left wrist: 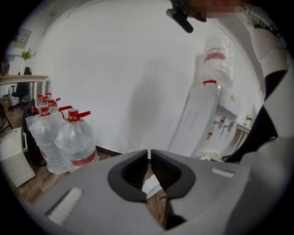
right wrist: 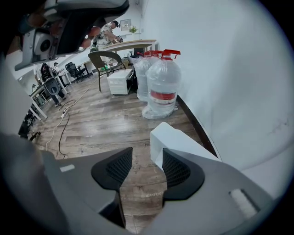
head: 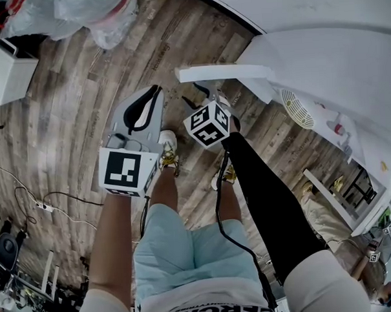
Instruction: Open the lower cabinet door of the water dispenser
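Your right tongs [right wrist: 147, 153] gape empty just beside the white slab-like lower cabinet door [right wrist: 171, 137], which stands out from the tall white water dispenser [left wrist: 202, 114], seemingly ready to swing it, while your left tongs [left wrist: 149, 153] idle, closed on nothing.

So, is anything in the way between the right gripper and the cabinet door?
Nothing visible is. The right gripper has its jaws apart, and the edge of the white door sits just past them, with only bare floor showing between. The water bottles stand farther off by the wall.

White lower cab. door [head: 223, 72] stands swung open.
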`<state>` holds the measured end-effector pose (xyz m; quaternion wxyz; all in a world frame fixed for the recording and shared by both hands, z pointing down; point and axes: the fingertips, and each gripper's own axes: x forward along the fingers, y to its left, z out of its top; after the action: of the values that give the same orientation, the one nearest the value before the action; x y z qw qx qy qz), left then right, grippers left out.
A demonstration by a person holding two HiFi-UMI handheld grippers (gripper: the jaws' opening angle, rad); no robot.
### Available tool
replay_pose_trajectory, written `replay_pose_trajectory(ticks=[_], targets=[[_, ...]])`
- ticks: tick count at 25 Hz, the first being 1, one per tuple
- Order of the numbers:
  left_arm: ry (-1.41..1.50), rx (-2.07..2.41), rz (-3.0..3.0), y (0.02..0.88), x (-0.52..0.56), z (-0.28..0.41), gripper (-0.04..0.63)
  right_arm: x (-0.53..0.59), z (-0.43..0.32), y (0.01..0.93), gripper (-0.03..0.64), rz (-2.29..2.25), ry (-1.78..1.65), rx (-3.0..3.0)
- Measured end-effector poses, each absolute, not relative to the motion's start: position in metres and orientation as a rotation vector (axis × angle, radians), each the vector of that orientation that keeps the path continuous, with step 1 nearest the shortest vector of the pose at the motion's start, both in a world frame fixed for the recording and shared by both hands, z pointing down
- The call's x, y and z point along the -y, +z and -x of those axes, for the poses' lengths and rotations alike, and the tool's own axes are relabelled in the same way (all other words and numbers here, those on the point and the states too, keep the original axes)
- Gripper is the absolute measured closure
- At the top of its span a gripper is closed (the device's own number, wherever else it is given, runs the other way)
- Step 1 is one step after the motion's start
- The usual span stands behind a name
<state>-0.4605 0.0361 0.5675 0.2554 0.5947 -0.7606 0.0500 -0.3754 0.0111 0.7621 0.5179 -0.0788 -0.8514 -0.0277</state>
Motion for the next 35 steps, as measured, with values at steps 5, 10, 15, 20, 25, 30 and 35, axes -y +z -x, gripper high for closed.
replay_pose_trajectory(ticks=[5,10,15,20,25,30,35], targets=[[0.150,2.058,-1.641,0.560,-0.034,0.460,0.538,-0.016,0.369,0.756,0.419,0.168,-0.048,2.046],[0.167,2.029,-1.692,0.550,-0.027,0.451,0.538,-0.016,0.360,0.745,0.419,0.128,-0.020,2.053],[0.194,1.988,-1.763,0.539,-0.020,0.434,0.538,-0.013,0.349,0.724,0.419,0.063,0.008,2.076],[0.224,1.936,-1.853,0.519,-0.011,0.409,0.538,-0.011,0.330,0.699,0.419,-0.014,0.045,2.099],[0.255,1.937,-1.866,0.506,-0.013,0.391,0.538,-0.013,0.312,0.675,0.419,-0.089,0.110,2.150],[0.285,1.932,-1.848,0.505,-0.023,0.365,0.538,-0.015,0.290,0.659,0.419,-0.143,0.144,2.192],[0.296,1.940,-1.845,0.495,-0.030,0.332,0.538,-0.014,0.259,0.643,0.419,-0.182,0.153,2.223]])
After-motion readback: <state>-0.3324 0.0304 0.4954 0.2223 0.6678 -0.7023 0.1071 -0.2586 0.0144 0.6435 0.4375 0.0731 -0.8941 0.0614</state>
